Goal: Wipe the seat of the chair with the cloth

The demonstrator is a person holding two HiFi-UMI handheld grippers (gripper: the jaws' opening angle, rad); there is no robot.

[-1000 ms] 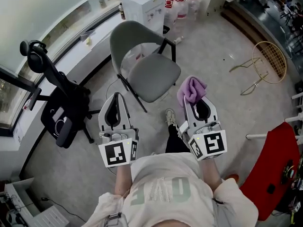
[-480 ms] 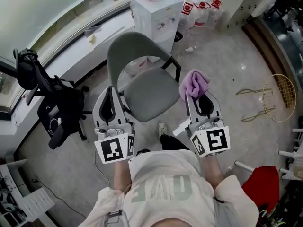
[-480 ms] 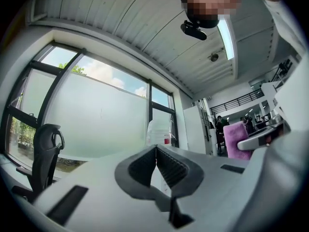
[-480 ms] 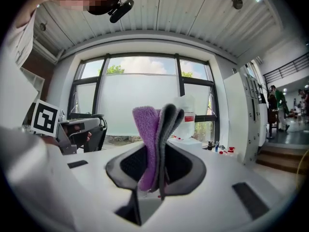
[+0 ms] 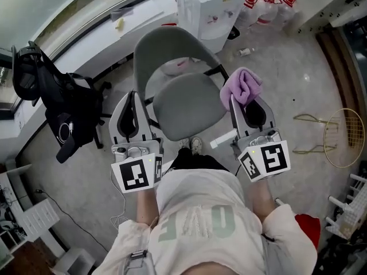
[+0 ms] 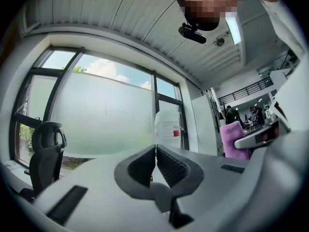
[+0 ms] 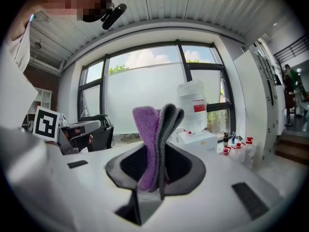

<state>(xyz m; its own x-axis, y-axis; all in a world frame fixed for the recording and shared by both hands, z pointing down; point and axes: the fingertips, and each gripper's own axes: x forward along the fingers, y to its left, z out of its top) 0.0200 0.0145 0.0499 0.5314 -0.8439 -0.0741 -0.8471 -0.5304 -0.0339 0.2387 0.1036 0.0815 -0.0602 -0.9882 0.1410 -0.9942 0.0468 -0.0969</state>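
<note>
While viewed from overhead, flanked by both grippers: grey chair (image 5: 183, 105), seat lying between left gripper (image 5: 133, 95) and right gripper (image 5: 238, 102), backrest just beyond their tips. Well to the left of left gripper, black office chair (image 5: 69, 110). Ahead of right gripper, past the backrest, white water dispenser (image 5: 209, 7), topped with a clear jug (image 7: 192, 99); contents of the jug impossible to judge. Just right of the dispenser, on the floor, a cluster of red-capped bottles (image 5: 268, 7), fill level not readable. Far to the right of right gripper, gold wire frame (image 5: 338, 136) lying on the floor. Left gripper: jaws pressed together, nothing between them. Right gripper: jaws clamped on purple cloth (image 5: 241, 87), folded, pinched between the pads and standing out beyond the tips, just beside the right edge of the seat.
</note>
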